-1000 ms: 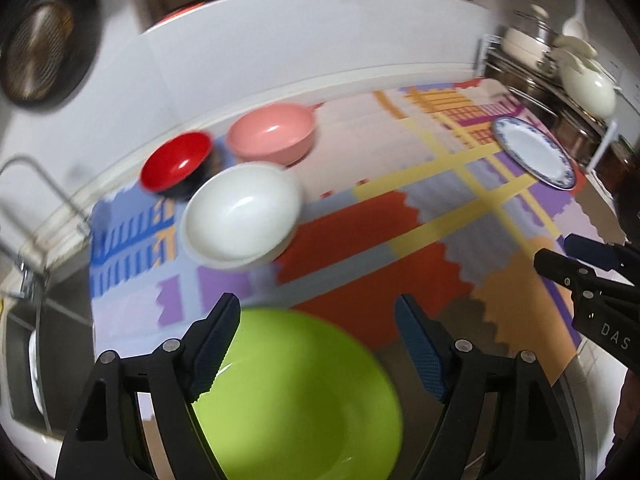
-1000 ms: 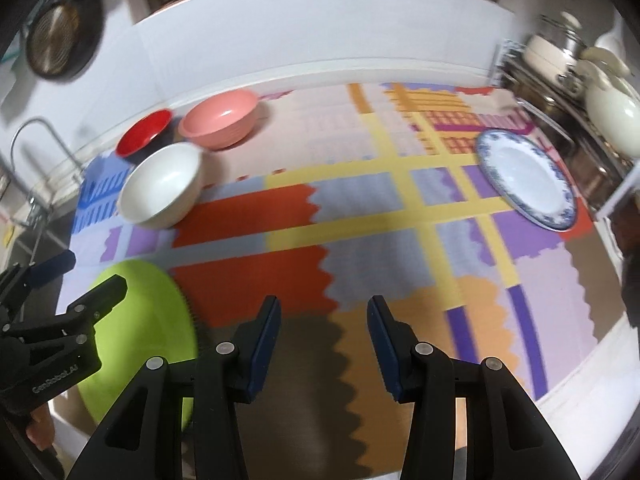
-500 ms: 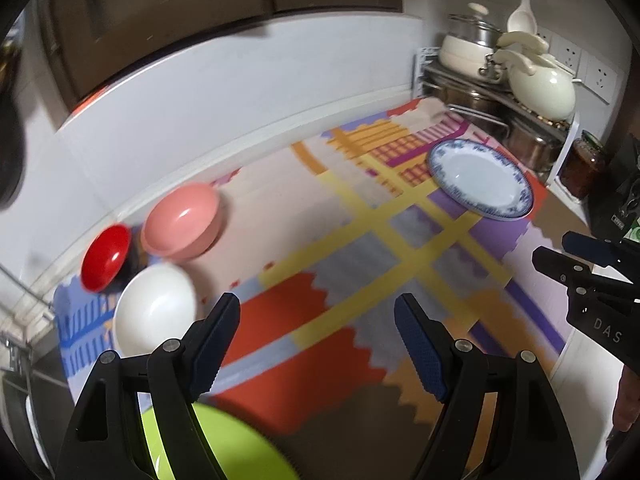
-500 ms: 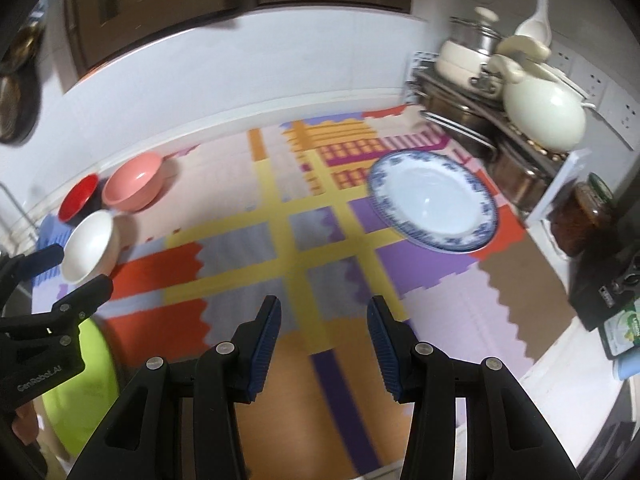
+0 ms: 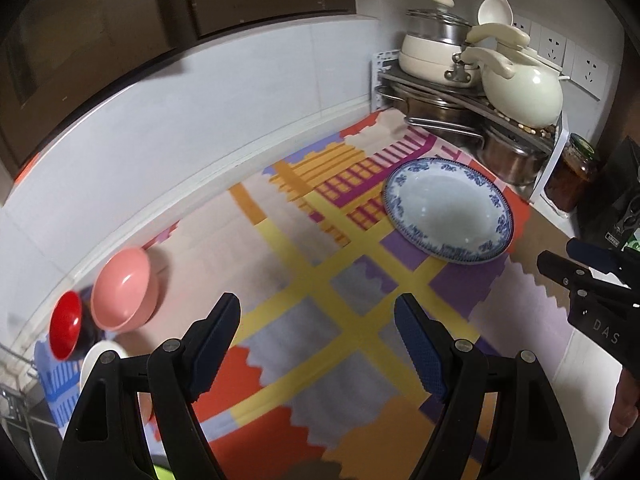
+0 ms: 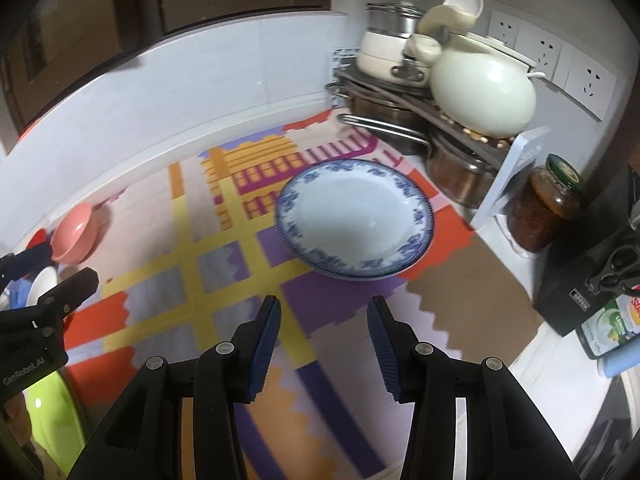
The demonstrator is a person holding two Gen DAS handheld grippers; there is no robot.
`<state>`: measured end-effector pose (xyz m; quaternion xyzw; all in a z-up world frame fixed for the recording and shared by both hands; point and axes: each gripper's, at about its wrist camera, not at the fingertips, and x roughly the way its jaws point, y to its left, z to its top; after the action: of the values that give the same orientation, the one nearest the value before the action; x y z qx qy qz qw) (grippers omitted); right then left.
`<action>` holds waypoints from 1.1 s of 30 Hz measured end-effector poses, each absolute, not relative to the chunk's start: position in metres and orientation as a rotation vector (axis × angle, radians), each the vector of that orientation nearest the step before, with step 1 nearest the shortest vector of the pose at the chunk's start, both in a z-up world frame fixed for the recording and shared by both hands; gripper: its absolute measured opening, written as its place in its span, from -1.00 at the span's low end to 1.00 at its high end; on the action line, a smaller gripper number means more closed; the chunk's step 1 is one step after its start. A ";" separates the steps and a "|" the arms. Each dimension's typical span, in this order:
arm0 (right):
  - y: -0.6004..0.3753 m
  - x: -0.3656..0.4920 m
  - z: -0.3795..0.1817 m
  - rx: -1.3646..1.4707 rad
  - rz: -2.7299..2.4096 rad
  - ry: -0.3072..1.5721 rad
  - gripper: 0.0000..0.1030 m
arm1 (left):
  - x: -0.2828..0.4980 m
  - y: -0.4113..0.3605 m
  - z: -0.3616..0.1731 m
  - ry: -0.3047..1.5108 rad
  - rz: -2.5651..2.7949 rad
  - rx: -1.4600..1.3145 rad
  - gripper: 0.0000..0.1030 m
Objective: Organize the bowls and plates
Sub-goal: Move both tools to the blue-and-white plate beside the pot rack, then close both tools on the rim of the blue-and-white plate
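Observation:
A blue-rimmed white plate (image 5: 448, 210) (image 6: 354, 224) lies on the patterned mat near the right end of the counter. My right gripper (image 6: 324, 310) hangs open just short of it, nothing between its fingers. My left gripper (image 5: 318, 306) stands open and empty over the mat's middle. At the far left sit a pink bowl (image 5: 122, 294) (image 6: 74, 236), a small red bowl (image 5: 64, 326) and a white bowl (image 5: 100, 360), partly hidden by my left fingers. A green plate (image 6: 50, 412) shows at the lower left in the right wrist view.
A metal rack (image 5: 460, 96) with cream pots, a ladle and steel pans fills the back right corner. A jar (image 6: 548, 204) and a black box (image 6: 592, 276) stand at the right edge. The tiled wall (image 5: 200, 128) runs behind the mat.
Both grippers have swept rightward along the counter, away from the bowls and green plate; the blue-rimmed plate now looms close in front. Jaw openings are unchanged.

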<state>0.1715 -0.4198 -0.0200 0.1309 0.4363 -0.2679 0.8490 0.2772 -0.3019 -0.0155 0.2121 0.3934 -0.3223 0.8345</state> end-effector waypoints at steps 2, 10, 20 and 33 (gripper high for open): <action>-0.434 0.172 -0.020 0.289 -0.578 0.915 -0.10 | 0.281 -0.316 -0.016 0.831 -0.689 0.454 0.54; -0.486 0.179 -0.024 0.321 -0.638 0.893 -0.10 | 0.299 -0.363 -0.016 0.822 -0.704 0.470 0.54; -0.543 0.190 -0.043 0.401 -0.690 0.870 -0.10 | 0.325 -0.422 -0.040 0.858 -0.749 0.479 0.54; -0.598 0.207 -0.092 0.458 -0.757 0.866 -0.10 | 0.358 -0.478 -0.101 0.946 -0.772 0.482 0.54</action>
<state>0.2068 -0.5983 -0.0924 0.2146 0.4058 -0.3548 0.8145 0.3578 -0.4775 -0.1013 0.2238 0.4399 -0.3588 0.7922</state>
